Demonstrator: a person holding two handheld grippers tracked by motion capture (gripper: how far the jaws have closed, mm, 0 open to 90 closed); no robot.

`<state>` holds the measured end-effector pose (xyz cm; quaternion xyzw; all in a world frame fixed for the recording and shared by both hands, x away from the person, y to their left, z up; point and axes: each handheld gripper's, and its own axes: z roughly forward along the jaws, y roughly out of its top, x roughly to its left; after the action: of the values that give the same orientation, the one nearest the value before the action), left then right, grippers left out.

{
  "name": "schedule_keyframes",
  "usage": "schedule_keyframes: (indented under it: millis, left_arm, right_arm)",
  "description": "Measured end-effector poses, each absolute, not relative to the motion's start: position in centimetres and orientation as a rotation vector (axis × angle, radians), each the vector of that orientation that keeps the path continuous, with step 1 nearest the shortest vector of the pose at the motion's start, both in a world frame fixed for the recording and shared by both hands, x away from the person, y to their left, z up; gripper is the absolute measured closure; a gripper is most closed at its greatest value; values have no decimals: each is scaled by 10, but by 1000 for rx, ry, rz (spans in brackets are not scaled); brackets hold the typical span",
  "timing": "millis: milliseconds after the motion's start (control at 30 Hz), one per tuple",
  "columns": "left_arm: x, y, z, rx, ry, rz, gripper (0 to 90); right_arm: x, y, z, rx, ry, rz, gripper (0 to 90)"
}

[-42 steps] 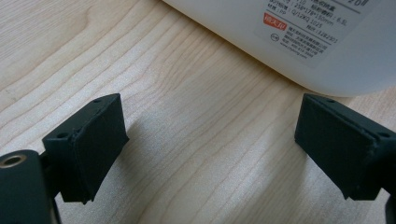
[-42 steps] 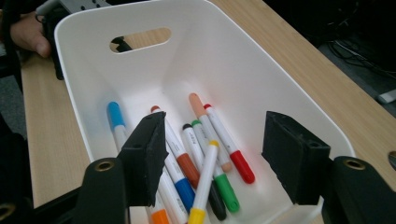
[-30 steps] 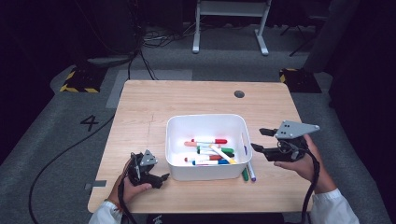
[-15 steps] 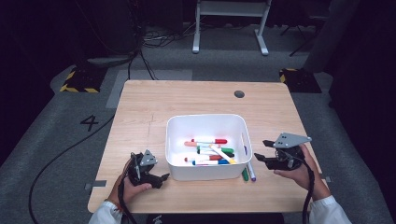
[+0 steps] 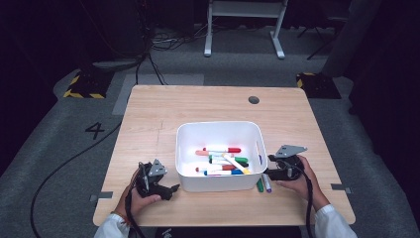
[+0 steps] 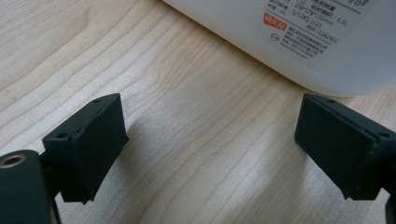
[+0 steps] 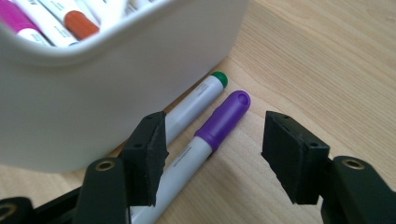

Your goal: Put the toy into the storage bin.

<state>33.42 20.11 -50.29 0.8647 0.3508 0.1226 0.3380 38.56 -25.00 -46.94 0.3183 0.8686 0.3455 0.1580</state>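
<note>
A white bin [image 5: 218, 130] stands mid-table with several coloured markers [image 5: 223, 159] inside. Beside its right wall lie a green-capped marker [image 5: 259, 185] and a purple-capped marker [image 5: 266, 182] on the wood. My right gripper [image 5: 270, 167] is low at the bin's right side, open. In the right gripper view its jaws straddle the purple-capped marker [image 7: 219, 122], with the green-capped marker [image 7: 205, 93] against the bin wall [image 7: 116, 88]. My left gripper [image 5: 173, 191] rests open on the table by the bin's front left corner, with bare wood between its pads [image 6: 93, 140] and the bin's labelled wall [image 6: 299, 42] ahead.
The wooden table [image 5: 158, 119] has a dark round grommet [image 5: 253, 100] near its far right. A black cable [image 5: 59, 171] trails off the left edge to the floor. A white stand [image 5: 242, 25] sits beyond the table.
My right gripper has come down and in toward the bin's right side, down to the two loose markers. The left gripper has stayed put.
</note>
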Motion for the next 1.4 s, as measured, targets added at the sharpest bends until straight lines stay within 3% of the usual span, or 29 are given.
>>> schedule_keyframes:
  millis: [400, 667, 933, 1400]
  left_arm:
    - [334, 201, -503, 2253, 914, 320, 91]
    - [334, 201, -503, 2253, 913, 320, 91]
    - [334, 201, -503, 2250, 915, 318, 91]
    - [334, 201, -503, 2252, 914, 318, 91]
  right_arm:
    - [403, -249, -483, 1029, 2459, 959, 447]
    - [410, -257, -488, 1085, 2449, 935, 549]
    - [412, -263, -488, 1101, 2439, 941, 739]
    - [411, -275, -489, 1093, 2443, 988, 748]
